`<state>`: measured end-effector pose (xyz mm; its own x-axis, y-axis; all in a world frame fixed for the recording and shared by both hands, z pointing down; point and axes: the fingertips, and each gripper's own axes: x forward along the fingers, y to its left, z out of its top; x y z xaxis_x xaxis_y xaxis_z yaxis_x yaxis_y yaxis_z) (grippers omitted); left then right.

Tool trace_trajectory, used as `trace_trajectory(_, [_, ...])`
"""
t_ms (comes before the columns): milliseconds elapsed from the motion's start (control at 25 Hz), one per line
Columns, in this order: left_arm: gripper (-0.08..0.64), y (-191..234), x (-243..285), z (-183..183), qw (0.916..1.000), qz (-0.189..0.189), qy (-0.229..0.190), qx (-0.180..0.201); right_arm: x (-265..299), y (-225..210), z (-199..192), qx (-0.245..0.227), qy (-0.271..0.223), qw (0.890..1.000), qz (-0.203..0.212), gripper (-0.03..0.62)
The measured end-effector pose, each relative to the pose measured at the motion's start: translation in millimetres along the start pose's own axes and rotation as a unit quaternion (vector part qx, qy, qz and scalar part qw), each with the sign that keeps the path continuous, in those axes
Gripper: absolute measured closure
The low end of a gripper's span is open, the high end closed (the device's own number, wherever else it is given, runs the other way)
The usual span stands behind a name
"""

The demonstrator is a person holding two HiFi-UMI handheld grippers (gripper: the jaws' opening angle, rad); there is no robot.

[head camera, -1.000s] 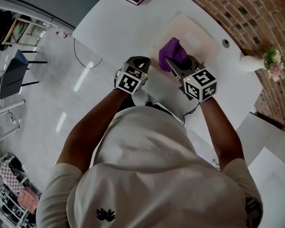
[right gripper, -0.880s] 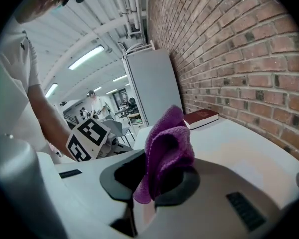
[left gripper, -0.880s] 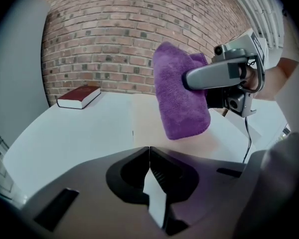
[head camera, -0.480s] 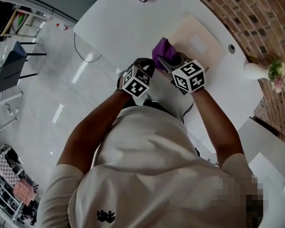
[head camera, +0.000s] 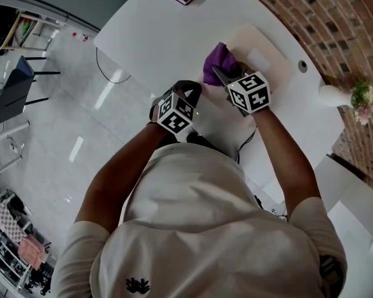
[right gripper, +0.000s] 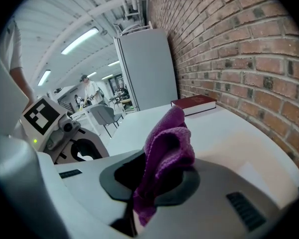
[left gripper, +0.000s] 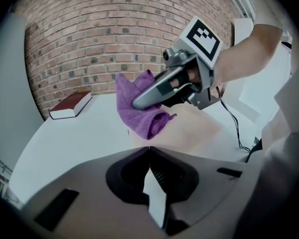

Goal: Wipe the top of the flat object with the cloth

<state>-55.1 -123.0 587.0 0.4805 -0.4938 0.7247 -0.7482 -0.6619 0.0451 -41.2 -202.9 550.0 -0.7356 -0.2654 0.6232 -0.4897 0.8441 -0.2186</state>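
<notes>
Evidently the work falls to the right gripper, whose jaws pinch a bunched purple cloth, most of the fabric standing up in a loose fold above them and a short tail hanging below. The hold looks meant to leave soft material free to drag over a surface. From the head view the cloth sits at the near left edge of the flat object, a pale beige board lying on the white tabletop close to the brick wall. Whether the fabric actually touches the board I cannot tell; from the left gripper view it hangs right at that edge. The left gripper is pressed together on nothing and is held low just off the tabletop's near edge, probably to stay out of the wiping path. A dark red book lies well apart at the far end. No brand or writing is legible: the book's cover shows no readable title, and the black-and-white squares on each gripper's cube are patterns, not text.
</notes>
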Motion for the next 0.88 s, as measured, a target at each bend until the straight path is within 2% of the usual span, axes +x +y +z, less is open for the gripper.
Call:
trace_trajectory(360, [0.535, 3.2, -0.4, 0.9, 0.9996, 0.002, 0.007, 0.027, 1.1, -85.3, 19.9, 0.010, 0.001, 0.997, -0.071, 0.515])
trace_trajectory(680, [0.535, -0.5, -2.6, 0.3, 0.9992, -0.007, 0.018, 0.034, -6.0, -161.2, 37.7, 0.021, 0.005, 0.989, -0.146, 0.515])
trace_trajectory(880, [0.535, 0.3, -2.0, 0.9, 0.9992, -0.009, 0.020, 0.034, -9.9, -192.6, 44.1, 0.015, 0.011, 0.983, -0.182, 0.515])
